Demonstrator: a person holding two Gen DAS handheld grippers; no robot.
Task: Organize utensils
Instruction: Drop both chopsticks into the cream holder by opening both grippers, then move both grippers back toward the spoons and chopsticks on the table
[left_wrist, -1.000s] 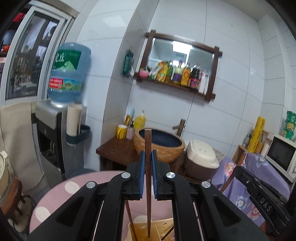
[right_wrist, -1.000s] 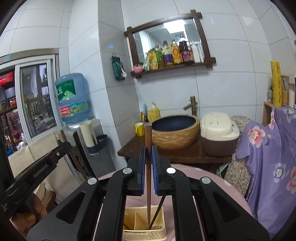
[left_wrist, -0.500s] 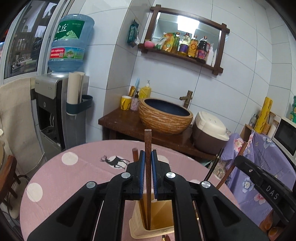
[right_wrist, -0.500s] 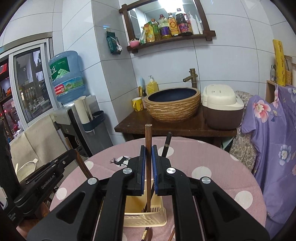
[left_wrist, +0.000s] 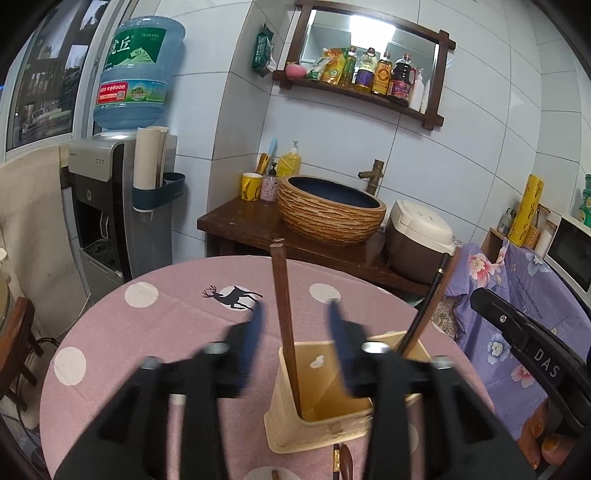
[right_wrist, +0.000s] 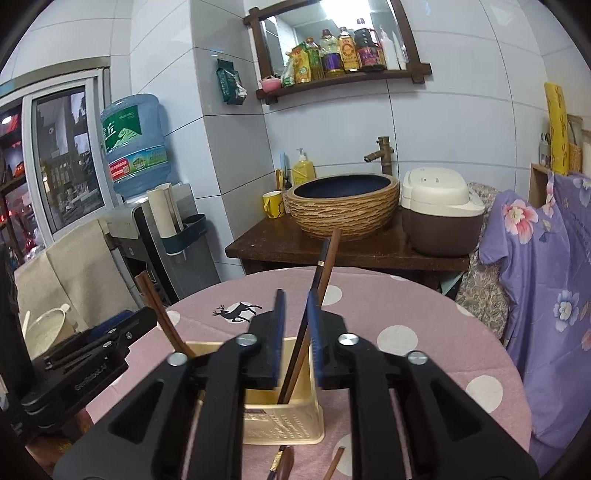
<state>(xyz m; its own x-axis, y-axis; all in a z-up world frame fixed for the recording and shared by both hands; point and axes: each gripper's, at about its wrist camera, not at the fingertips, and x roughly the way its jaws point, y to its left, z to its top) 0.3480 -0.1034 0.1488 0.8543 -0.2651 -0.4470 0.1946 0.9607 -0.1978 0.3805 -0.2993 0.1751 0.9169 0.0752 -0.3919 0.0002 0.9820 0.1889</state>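
Blue pads line both grippers. The left gripper (left_wrist: 295, 317) has just been opening: its fingers (left_wrist: 255, 325) stand wide, blurred, clear of the brown chopstick (left_wrist: 282, 317) between them, which stands almost upright with its tip in the beige holder (left_wrist: 295, 432). The right gripper (right_wrist: 295, 314) has also just been opening; its gap is narrow, and the chopstick (right_wrist: 327, 269) between its pads leans right, touching or nearly touching the right pad, its lower end down in the same holder (right_wrist: 284, 424). A black chopstick (right_wrist: 317, 280) leans beside it. The holder stands on a pink, white-dotted table (right_wrist: 424, 314). More chopsticks (right_wrist: 277, 461) lie in front of the holder.
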